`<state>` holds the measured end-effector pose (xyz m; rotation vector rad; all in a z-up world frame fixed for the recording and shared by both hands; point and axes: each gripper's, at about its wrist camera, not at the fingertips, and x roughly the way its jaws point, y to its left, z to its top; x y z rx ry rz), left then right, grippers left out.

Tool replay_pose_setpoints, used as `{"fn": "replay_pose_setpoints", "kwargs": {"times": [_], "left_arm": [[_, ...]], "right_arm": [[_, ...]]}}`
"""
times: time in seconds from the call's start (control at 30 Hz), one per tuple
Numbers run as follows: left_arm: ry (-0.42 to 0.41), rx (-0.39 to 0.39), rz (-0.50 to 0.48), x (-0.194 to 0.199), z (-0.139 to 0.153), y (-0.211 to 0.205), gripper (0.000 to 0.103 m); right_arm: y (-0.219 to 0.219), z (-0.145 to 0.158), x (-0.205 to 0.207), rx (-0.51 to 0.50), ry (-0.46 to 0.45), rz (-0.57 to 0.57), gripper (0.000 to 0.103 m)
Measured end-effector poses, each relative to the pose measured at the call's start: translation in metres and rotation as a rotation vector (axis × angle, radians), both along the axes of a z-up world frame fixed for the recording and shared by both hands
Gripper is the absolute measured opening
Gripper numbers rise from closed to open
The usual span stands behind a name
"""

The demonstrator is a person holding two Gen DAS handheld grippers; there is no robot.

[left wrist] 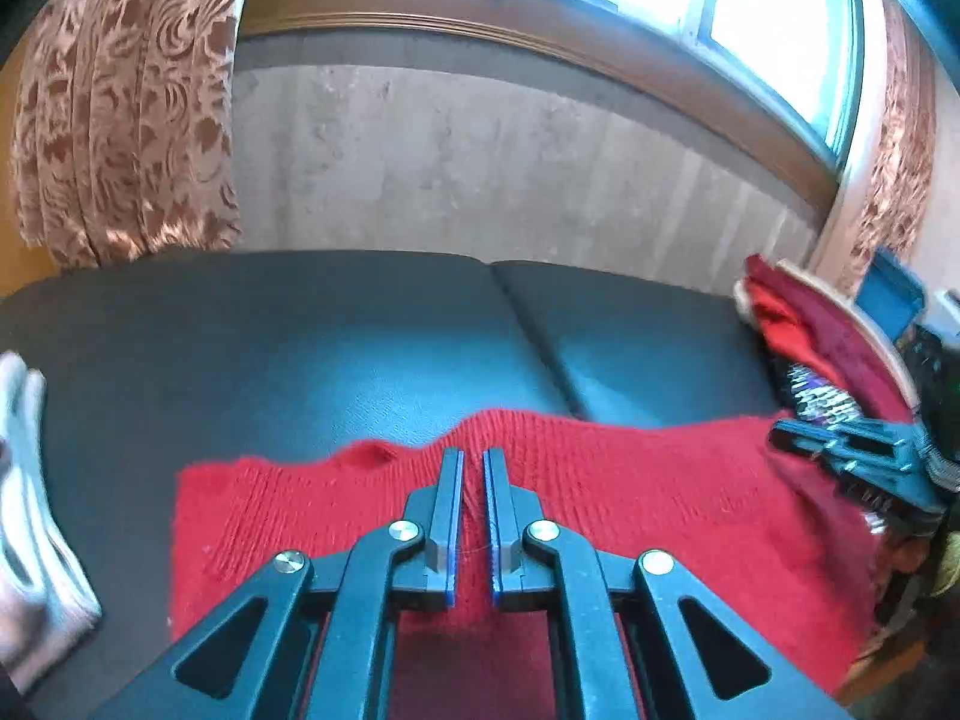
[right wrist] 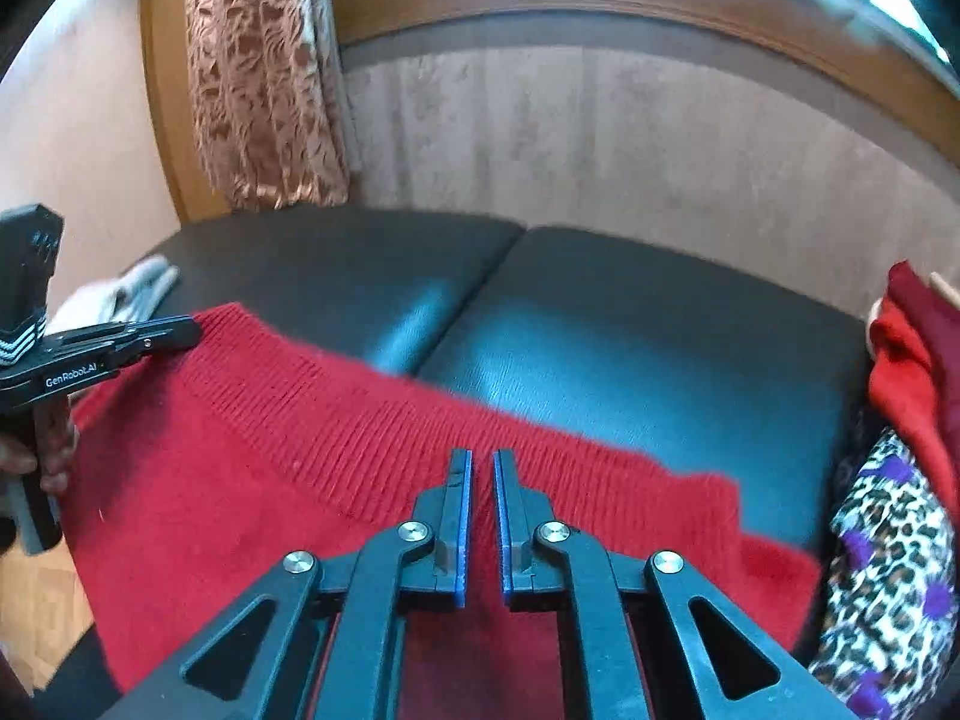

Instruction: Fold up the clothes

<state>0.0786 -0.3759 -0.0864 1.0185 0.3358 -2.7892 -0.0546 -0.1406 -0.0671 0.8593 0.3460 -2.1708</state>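
Note:
A red knit sweater (left wrist: 660,480) lies across the near part of a black padded table (left wrist: 300,348), its ribbed edge toward the far side. In the left wrist view my left gripper (left wrist: 474,456) is shut, with a ridge of the red knit pinched between its blue pads. My right gripper (left wrist: 780,438) shows at the sweater's right end. In the right wrist view my right gripper (right wrist: 483,456) is shut on the sweater (right wrist: 240,450) near its ribbed edge. My left gripper (right wrist: 180,330) is at the sweater's far left corner, held by a hand (right wrist: 36,462).
A heap of clothes sits at the table's right end: red garments (left wrist: 798,324) and a leopard-print cloth (right wrist: 888,540). A white cloth (left wrist: 24,480) lies at the left edge. Behind the table are a wall, patterned curtains (left wrist: 120,120) and a window.

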Motion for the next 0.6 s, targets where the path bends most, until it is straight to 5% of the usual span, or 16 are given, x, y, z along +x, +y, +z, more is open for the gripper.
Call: {"fn": "replay_pose_setpoints", "kwargs": {"times": [0.2,0.4,0.6], "left_arm": [[-0.045,0.164,0.056,-0.008,-0.034,-0.023,0.011],[-0.057,0.145,0.077,-0.006,-0.025,-0.019,0.016],[-0.028,0.185,0.164,0.069,-0.012,-0.040,0.033]], "right_arm": [[0.013,-0.039,-0.032,-0.019,-0.081,-0.126,0.002],[0.019,-0.042,-0.036,-0.058,-0.114,-0.123,0.003],[0.020,-0.045,-0.039,-0.074,-0.125,-0.122,0.003]]}}
